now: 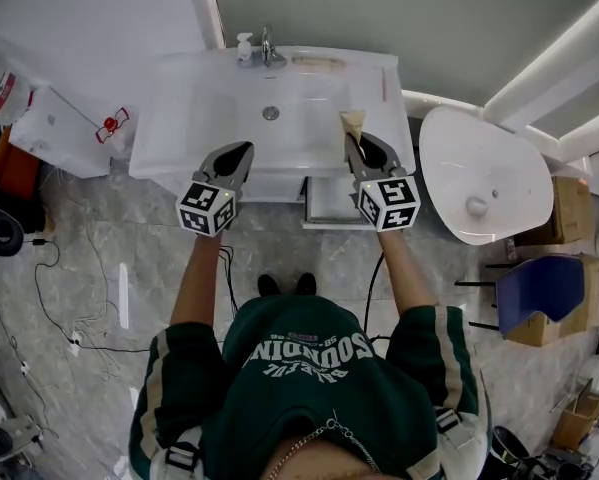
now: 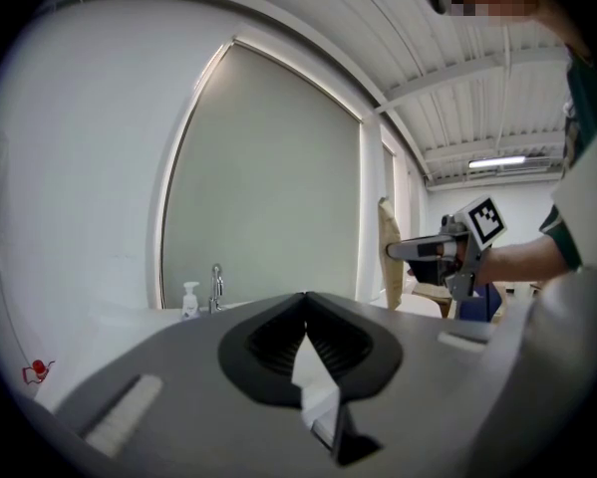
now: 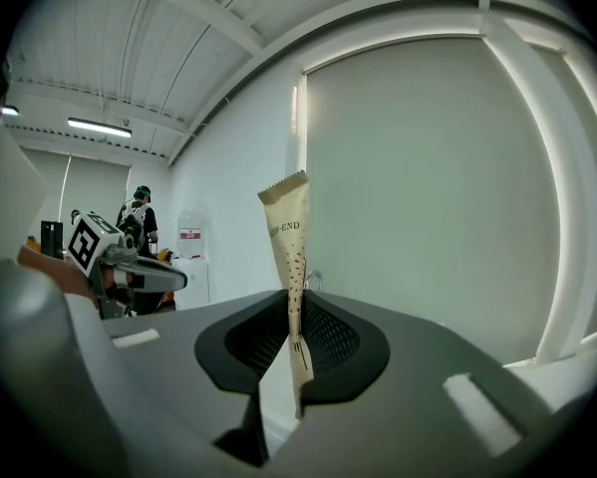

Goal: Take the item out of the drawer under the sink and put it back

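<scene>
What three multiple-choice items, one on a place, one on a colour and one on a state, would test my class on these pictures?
1. Where does the soap dispenser stand?
A. On a windowsill
B. Beside the tap
C. In a bucket

2. What colour is the packet in the right tongs?
A. Tan
B. Blue
C. Green

3. How do the left tongs stand?
A. Wide apart
B. Closed on a bottle
C. Closed, with nothing between them

Key:
1 B: the head view shows it next to the tap at the back of the washbasin.
2 A: the right gripper view shows tan paper with dark print.
3 C: the left gripper view shows the tips meeting on nothing.
</scene>
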The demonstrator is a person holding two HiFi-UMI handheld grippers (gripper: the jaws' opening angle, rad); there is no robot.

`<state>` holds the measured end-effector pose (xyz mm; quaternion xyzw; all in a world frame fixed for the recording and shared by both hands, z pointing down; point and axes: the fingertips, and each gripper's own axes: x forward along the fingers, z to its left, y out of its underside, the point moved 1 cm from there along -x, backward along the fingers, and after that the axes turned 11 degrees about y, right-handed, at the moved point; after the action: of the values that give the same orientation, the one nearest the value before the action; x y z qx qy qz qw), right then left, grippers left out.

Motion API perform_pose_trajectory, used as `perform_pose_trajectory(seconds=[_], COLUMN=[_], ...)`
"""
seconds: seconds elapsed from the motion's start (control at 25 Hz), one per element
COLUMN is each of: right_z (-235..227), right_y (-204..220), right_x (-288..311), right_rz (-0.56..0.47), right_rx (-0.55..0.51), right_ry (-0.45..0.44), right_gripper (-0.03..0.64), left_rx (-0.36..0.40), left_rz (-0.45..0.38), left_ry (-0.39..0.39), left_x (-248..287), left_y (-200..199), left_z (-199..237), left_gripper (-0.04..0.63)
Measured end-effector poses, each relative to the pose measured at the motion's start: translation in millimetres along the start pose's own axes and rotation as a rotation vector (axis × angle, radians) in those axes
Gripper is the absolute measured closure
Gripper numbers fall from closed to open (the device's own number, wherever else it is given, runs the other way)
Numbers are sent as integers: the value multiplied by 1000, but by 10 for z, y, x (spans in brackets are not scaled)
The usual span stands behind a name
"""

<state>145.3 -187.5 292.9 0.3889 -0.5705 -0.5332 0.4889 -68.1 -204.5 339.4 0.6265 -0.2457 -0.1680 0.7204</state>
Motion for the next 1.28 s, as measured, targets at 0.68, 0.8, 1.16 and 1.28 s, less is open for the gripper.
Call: perform_pose_trajectory(seconds=[0.68, 0.8, 1.16, 1.28], right_z=[45, 22, -50, -52], right_y=[96, 201, 739, 951], right_x=[-39, -43, -130, -187], right_rz=[31, 57, 156, 198], right_rx=[20, 20, 32, 24], right_ry=[-5, 0, 2, -10], right_gripper=[577, 577, 577, 577], left_rx=[-29, -39, -116, -150], left_rz=[16, 24, 93, 114], left_ry=[3, 9, 31, 38], left_x=[-70, -21, 92, 117], left_y=[111, 180, 707, 917], left_z=[-72, -99, -309, -414], left_gripper=[545, 545, 545, 545])
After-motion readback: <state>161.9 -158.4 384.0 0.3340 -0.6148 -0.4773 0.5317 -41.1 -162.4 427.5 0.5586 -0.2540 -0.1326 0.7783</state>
